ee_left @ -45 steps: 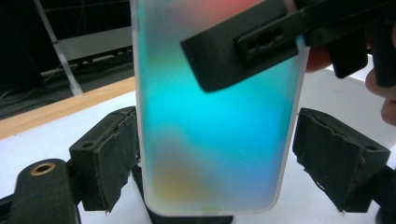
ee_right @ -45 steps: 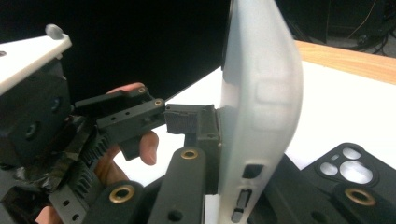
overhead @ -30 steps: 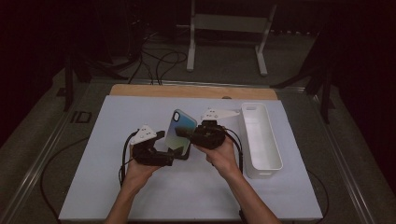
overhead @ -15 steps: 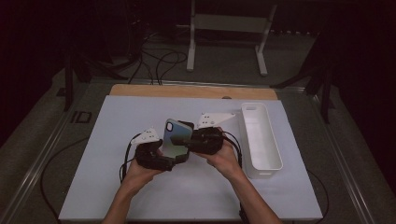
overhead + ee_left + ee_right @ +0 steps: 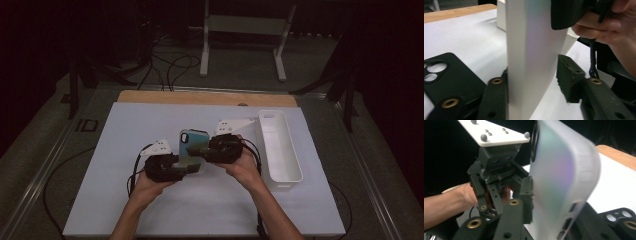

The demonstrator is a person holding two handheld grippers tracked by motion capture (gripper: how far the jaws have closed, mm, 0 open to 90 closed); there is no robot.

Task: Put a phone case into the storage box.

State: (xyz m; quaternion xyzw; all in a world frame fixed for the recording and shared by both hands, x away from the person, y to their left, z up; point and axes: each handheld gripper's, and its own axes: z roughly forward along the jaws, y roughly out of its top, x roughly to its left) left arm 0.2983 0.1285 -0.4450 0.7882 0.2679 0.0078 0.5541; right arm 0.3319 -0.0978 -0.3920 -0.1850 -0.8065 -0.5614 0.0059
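Frosted and pale, a phone case [image 5: 192, 147] is standing upright above the white table [image 5: 125, 145] between both grippers. The left gripper [image 5: 186, 169] has just been closing, one pad touching the case, the other just clear. The right gripper [image 5: 199, 149] has just been opening, the case between its jaws. A black case [image 5: 446, 80] is lying below, a white bin [image 5: 280, 150] nearby.

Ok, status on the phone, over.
Left gripper just closing round phone, one pad off. Right gripper just opening, near pad on phone. Black case on table.
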